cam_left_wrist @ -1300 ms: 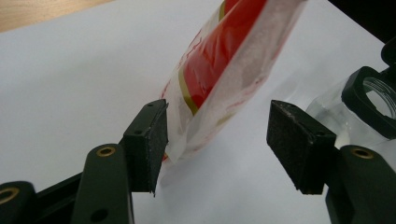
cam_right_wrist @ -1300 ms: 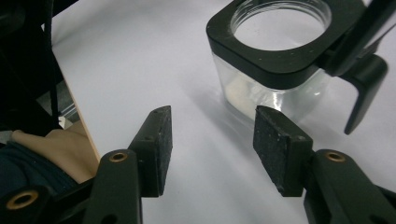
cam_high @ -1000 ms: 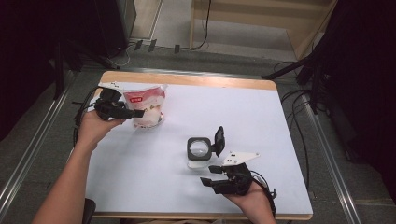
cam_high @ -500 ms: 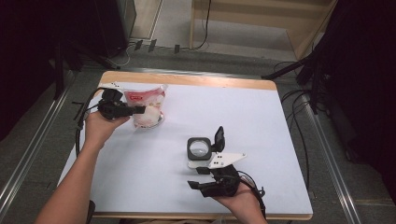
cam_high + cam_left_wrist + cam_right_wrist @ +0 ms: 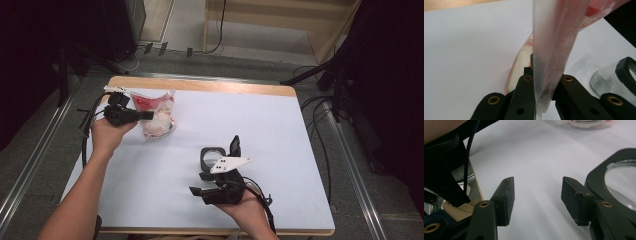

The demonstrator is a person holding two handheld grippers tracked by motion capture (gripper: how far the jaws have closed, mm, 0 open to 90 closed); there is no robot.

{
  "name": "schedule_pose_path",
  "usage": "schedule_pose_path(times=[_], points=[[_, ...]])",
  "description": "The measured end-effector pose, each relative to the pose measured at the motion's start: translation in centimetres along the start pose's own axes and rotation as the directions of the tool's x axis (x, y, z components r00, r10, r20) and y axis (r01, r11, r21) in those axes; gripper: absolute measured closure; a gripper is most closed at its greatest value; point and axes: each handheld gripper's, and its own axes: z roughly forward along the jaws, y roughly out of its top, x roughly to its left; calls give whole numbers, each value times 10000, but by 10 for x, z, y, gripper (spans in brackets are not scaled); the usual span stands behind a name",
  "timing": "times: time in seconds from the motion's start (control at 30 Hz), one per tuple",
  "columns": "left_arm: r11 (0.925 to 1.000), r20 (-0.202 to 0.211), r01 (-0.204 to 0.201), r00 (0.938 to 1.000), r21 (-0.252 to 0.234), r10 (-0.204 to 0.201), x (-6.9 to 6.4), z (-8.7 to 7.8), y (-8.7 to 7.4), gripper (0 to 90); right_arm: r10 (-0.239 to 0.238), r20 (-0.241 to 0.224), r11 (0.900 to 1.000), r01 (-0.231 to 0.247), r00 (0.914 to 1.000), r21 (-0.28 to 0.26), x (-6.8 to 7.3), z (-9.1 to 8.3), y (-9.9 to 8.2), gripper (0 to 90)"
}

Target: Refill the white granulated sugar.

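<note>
A clear plastic pouch (image 5: pixel 159 116) with red print and white contents stands at the table's back left. My left gripper (image 5: pixel 148 115) is shut on its upper edge; its jaws have just been closing with the film between them. In the left gripper view the pouch (image 5: pixel 554 37) rises out of the pinched left gripper (image 5: pixel 544 75). A glass jar (image 5: pixel 212 156) with a raised black lid (image 5: pixel 234 146) sits mid-table. My right gripper (image 5: pixel 196 183) hovers just in front of it, open and pointing left. In the right gripper view the right gripper (image 5: pixel 537 187) holds nothing, and the jar (image 5: pixel 621 177) is at the right.
The white tabletop (image 5: pixel 280 130) has a wooden rim (image 5: pixel 200 85) at the back. Cables trail from both grippers. Dark equipment and floor cables surround the table. In the left gripper view the jar (image 5: pixel 616 77) is at the lower right.
The left jaws have closed onto the pouch's top edge. The right hand has slid left along the table's front, past the jar, with its jaws still apart.
</note>
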Motion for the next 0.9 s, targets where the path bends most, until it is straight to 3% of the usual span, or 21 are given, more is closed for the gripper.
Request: schedule_pose_path(times=[0.1,0.23,0.33,0.47,0.63,0.9], points=[[9999,-168,-64,9998,130,67,-4,-7,4,898,-78,26,9999,77,10000,76,2,6,6,439],[9997,-47,-31,10000,229,32,-5,-17,5,900,-407,-19,9991,407,9992,125,5,15,16,433],[9998,75,-35,10000,207,33,-8,-24,5,900,-324,-366,9995,326,9988,30,7,21,22,433],[9997,52,-89,9999,249,87,-16,-34,6,900,-749,-369,9971,754,9965,112,11,29,29,437],[9995,392,-133,9992,272,122,-23,-39,6,900,-1036,-333,9943,1043,9941,214,11,38,33,442],[9985,469,-517,9976,172,508,-38,-48,5,900,-780,-178,9969,781,9968,3,10,45,39,435]])
